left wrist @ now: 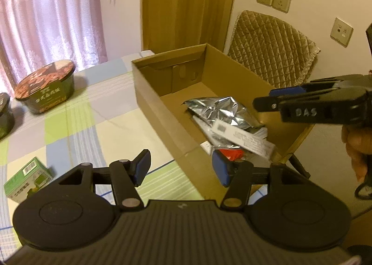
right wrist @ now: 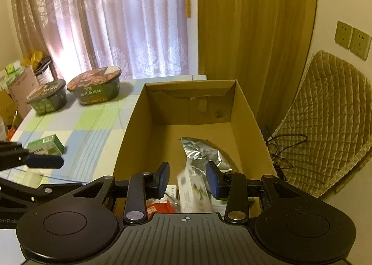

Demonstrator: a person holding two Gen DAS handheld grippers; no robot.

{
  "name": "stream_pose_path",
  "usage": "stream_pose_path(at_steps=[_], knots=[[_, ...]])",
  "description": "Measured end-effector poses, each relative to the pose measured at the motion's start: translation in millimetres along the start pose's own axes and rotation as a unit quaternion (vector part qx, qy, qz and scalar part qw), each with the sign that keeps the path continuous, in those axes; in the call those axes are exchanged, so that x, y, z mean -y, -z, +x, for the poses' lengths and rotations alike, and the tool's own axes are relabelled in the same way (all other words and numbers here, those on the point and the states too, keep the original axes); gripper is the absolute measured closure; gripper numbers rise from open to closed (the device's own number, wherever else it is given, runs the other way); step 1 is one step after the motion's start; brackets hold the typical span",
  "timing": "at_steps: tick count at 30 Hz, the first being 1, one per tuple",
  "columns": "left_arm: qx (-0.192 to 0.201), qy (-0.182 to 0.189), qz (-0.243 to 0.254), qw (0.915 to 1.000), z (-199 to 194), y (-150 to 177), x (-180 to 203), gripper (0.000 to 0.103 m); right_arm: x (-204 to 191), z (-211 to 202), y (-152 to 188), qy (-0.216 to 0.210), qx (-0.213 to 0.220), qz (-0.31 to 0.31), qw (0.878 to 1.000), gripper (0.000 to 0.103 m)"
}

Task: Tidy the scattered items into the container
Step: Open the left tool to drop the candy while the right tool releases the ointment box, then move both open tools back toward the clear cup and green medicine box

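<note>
An open cardboard box [left wrist: 153,102] [right wrist: 130,139] stands on the checked tablecloth. Inside lie a silver foil pouch [left wrist: 223,109] [right wrist: 204,151], a white printed carton [left wrist: 244,137] [right wrist: 193,193] and a red packet [left wrist: 231,153] [right wrist: 160,208]. My right gripper [right wrist: 188,179] [left wrist: 267,100] hovers open over the box's near end; the white carton below it looks blurred and is not gripped. My left gripper [left wrist: 181,168] is open and empty above the box's near left corner. A green carton [left wrist: 28,179] [right wrist: 46,145] and two instant-noodle bowls [left wrist: 46,86] [right wrist: 97,86] [right wrist: 46,100] sit on the table.
A chair with a quilted cover [left wrist: 272,55] [right wrist: 325,114] stands right of the box, with cables [right wrist: 283,146] beside it. Curtains hang behind the table. Boxes and clutter [right wrist: 16,86] sit past the table's far left edge.
</note>
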State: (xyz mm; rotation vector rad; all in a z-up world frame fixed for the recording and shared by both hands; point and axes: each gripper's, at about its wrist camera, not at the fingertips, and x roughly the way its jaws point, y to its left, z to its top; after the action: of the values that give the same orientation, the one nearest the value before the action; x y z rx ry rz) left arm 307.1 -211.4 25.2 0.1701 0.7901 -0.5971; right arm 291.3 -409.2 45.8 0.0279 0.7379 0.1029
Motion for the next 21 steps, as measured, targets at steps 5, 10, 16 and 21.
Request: stream_pose_path(at_steps=[5,10,16,21], knots=[[-0.003,-0.007,-0.012,0.9999,-11,13,-11,0.047,2,-11,9,0.0,0.0,0.024,1.0,0.061],[-0.007,-0.012,-0.028,0.9995,-29,31,-20,0.043,3,-36,24,0.001,0.005,0.067,0.998,0.061],[-0.011,-0.021,-0.043,0.9988,-56,53,-25,0.041,-15,-70,40,-0.011,0.011,0.097,0.995,0.061],[-0.01,-0.032,-0.061,0.9975,-91,78,-32,0.038,-43,-92,51,-0.025,0.013,0.106,0.994,0.019]])
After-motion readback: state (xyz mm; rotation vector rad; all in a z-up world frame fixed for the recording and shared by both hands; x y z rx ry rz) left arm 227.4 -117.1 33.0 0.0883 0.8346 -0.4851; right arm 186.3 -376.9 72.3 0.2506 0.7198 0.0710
